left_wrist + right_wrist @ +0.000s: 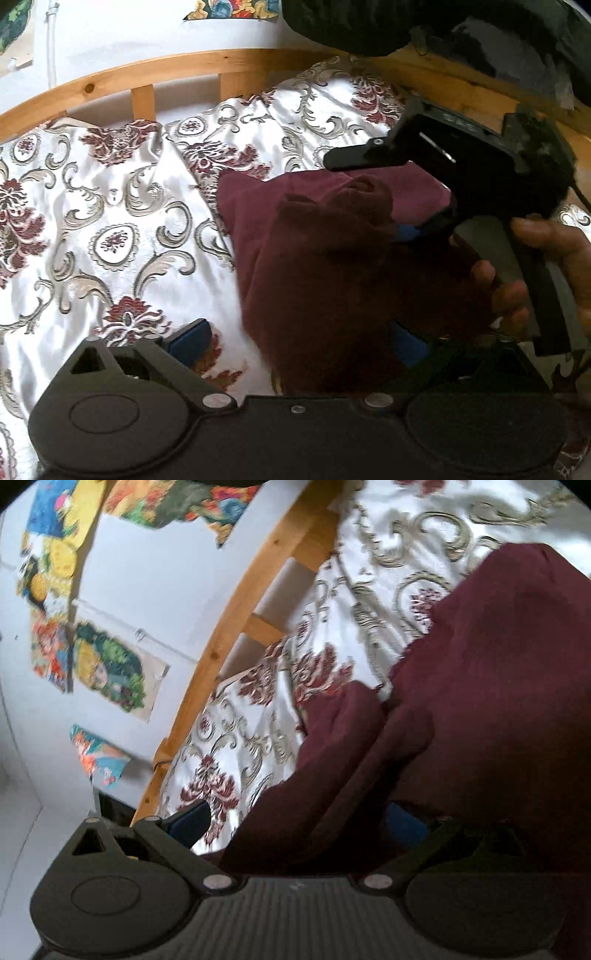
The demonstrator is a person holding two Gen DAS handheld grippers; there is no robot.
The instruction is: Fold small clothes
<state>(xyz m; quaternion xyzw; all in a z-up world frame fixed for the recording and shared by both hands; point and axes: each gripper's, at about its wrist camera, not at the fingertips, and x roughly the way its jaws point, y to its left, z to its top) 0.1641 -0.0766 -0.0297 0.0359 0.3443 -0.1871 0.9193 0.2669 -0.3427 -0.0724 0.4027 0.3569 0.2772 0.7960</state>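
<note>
Maroon cloth (332, 266) on bed (110, 229), bunched, running away from left gripper (299, 343); jaws wide, cloth between, no pinch seen. Right gripper (299, 821) nearer its raised fold; jaws wide, grip unclear.

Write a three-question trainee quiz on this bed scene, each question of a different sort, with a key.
1. True or false: part of the maroon garment rests on the patterned bedspread.
2. Pick one: the jaws of the left gripper stand A) closed tight on nothing, B) wide apart, C) out of view.
3. Fill in: the bed frame behind the bedspread is made of ____.
Key: 1 true; 2 B; 3 wood.
</note>
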